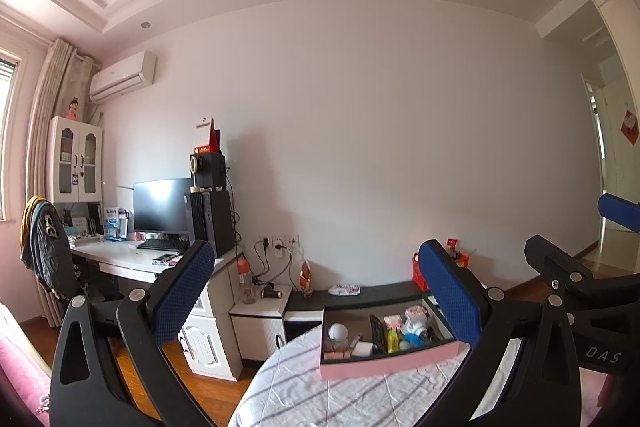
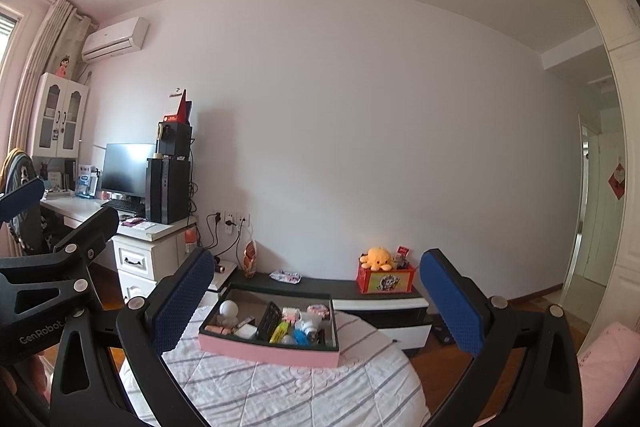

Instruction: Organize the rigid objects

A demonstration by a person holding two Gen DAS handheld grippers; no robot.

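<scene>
Pink box [image 2: 276, 351]: sat low centre on the striped bedspread [image 2: 280, 391], crammed with a white ball [image 2: 229, 308], yellow tube [image 2: 279, 331], blue bits.
Writing: "GenRobot" read on the left gripper's [image 1: 320, 291] body, lower left of the right view.
Left claw: spread wide, holding nothing.
Right gripper [image 2: 316, 291]: wide too, nothing held.
Red box [image 2: 385, 281]: right of centre, orange octopus plush [image 2: 376, 257] on top.

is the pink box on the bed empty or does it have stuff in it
Not empty. The open-topped pink box holds small items on both sides of a dark divider, including a white ball.
</scene>
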